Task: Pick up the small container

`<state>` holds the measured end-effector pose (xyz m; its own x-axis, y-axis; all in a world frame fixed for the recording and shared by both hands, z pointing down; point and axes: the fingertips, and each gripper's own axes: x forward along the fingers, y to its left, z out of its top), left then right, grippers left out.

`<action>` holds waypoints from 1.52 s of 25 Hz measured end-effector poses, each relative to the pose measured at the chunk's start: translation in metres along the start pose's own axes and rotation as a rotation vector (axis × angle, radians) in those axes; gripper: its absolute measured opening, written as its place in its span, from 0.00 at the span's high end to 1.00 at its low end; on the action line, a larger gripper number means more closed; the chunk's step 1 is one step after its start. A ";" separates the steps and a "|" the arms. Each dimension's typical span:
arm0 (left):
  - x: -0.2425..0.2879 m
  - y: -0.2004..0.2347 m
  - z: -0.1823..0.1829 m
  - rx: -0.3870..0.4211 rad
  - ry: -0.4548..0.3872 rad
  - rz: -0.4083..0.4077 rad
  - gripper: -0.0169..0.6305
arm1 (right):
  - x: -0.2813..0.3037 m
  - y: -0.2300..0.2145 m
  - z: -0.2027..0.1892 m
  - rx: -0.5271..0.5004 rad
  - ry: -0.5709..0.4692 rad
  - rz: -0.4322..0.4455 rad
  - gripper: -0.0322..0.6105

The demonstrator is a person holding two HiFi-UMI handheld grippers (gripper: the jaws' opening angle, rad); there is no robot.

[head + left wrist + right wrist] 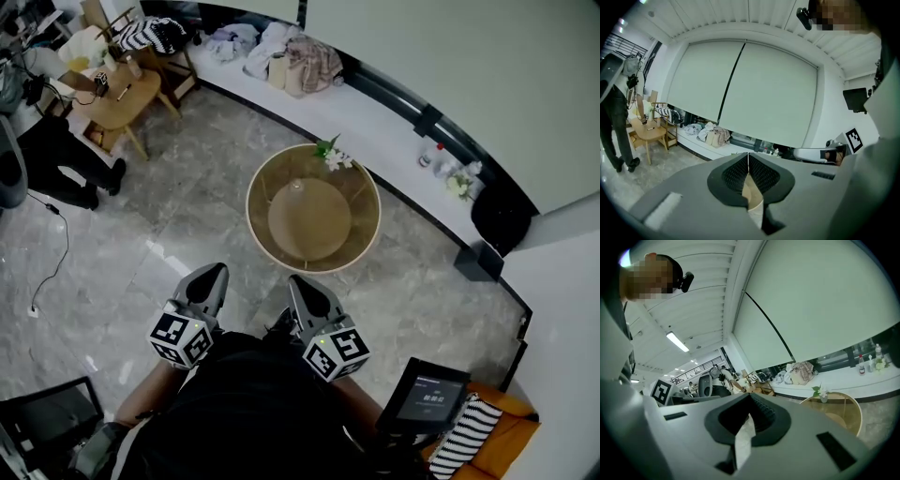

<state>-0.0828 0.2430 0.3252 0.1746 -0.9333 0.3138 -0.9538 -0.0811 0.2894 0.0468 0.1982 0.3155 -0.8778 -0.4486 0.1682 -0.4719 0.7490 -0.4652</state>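
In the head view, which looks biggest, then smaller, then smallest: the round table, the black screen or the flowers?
1. round table, biggest by far
2. black screen, though it's nearer the camera
3. flowers, smallest

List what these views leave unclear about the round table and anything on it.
- Head view: a tiny pale thing on the round table may be the small container, but it is too small to tell.
- Left gripper view: the left gripper, jaws together, hides the table behind its own body.
- Right gripper view: the right gripper, jaws together, covers most of the table. Only the far rim and the flower vase show.
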 end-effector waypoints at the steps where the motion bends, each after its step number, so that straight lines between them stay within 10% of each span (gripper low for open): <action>1: 0.007 -0.003 0.003 0.000 -0.002 -0.003 0.97 | 0.001 -0.007 0.002 0.002 0.001 -0.001 0.94; 13: 0.076 0.014 0.020 0.009 0.033 -0.018 0.97 | 0.031 -0.068 0.019 0.049 0.016 -0.054 0.94; 38: 0.302 0.167 -0.001 0.121 0.259 -0.297 0.96 | 0.174 -0.176 0.035 0.138 0.010 -0.468 0.94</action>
<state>-0.1889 -0.0524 0.4694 0.4881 -0.7451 0.4545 -0.8716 -0.3888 0.2987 -0.0199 -0.0288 0.3966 -0.5753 -0.7166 0.3944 -0.8011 0.3964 -0.4484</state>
